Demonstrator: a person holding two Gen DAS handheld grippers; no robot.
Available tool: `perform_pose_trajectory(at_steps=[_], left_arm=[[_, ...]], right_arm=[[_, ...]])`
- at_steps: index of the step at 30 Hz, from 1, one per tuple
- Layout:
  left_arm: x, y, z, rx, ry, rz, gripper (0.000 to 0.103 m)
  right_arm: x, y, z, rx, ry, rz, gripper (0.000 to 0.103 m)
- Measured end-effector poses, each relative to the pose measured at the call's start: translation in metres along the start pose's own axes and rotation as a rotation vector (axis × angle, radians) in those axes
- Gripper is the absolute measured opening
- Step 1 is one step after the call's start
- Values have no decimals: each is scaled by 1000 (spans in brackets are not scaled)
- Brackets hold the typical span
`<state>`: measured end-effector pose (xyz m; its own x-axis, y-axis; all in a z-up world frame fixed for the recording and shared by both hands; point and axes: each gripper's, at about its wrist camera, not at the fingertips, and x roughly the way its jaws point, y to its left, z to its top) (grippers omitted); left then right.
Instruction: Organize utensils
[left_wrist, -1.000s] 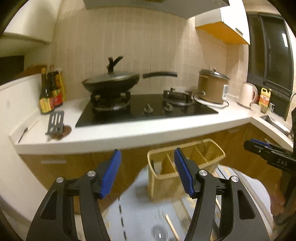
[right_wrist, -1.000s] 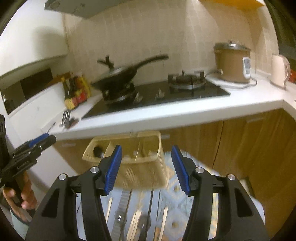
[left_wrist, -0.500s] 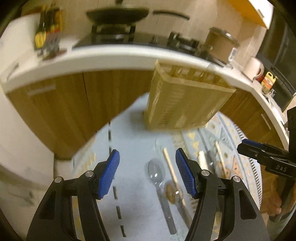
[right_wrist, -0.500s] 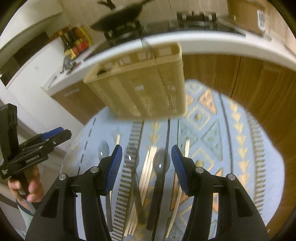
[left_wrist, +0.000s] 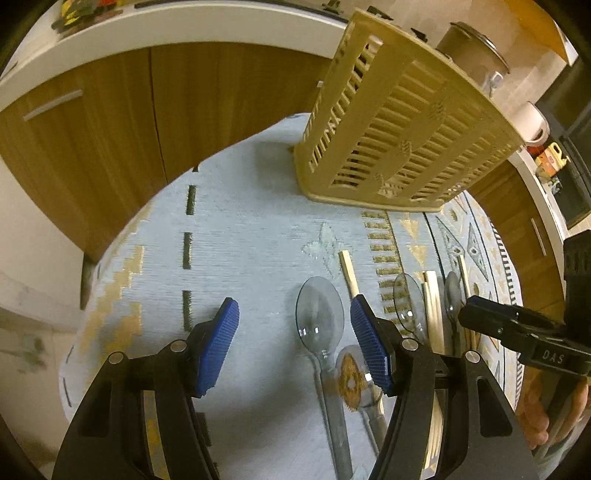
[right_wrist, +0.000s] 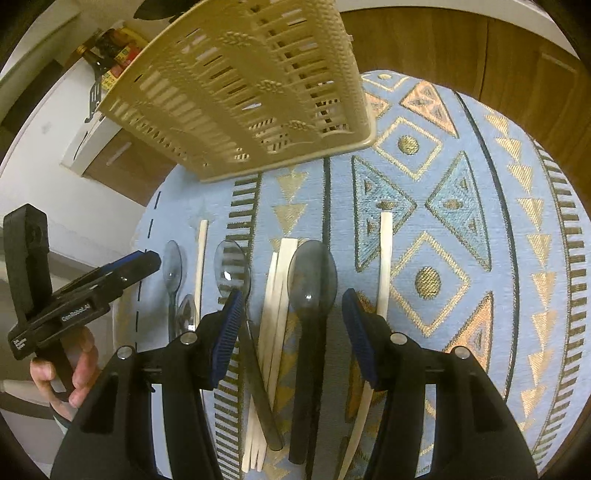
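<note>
The left gripper (left_wrist: 294, 345) stands with its blue pads apart and nothing between them, above bare cloth; a clear spoon (left_wrist: 320, 320) lies just beside its right pad, and a second clear spoon's bowl (left_wrist: 352, 376) is half hidden behind that pad. The right gripper (right_wrist: 291, 332) is likewise parted and empty, over a dark spoon (right_wrist: 312, 275) and a bundle of pale chopsticks (right_wrist: 277, 295) whose lower ends run out of frame; another clear spoon (right_wrist: 232, 267) has its handle crossing under the left pad; a single chopstick (right_wrist: 385, 258) passes behind the right pad. Beyond them a beige slatted basket (right_wrist: 251, 88) stands on the patterned blue tablecloth (right_wrist: 461, 240); its inside cannot be seen from here.
</note>
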<state>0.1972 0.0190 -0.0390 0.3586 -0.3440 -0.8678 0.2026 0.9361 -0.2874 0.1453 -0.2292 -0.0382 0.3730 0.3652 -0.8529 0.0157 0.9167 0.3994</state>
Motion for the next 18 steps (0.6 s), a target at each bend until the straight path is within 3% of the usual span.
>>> perform_pose_trajectory(at_steps=[11,18], left_arm=[[22,-19,2,10,7,80,59],[27,-36,-5,73,-22,191,46]], right_arm=[[0,-4,11,-7,-5,-27,52],[6,-1,19,-12,6,-35,52]])
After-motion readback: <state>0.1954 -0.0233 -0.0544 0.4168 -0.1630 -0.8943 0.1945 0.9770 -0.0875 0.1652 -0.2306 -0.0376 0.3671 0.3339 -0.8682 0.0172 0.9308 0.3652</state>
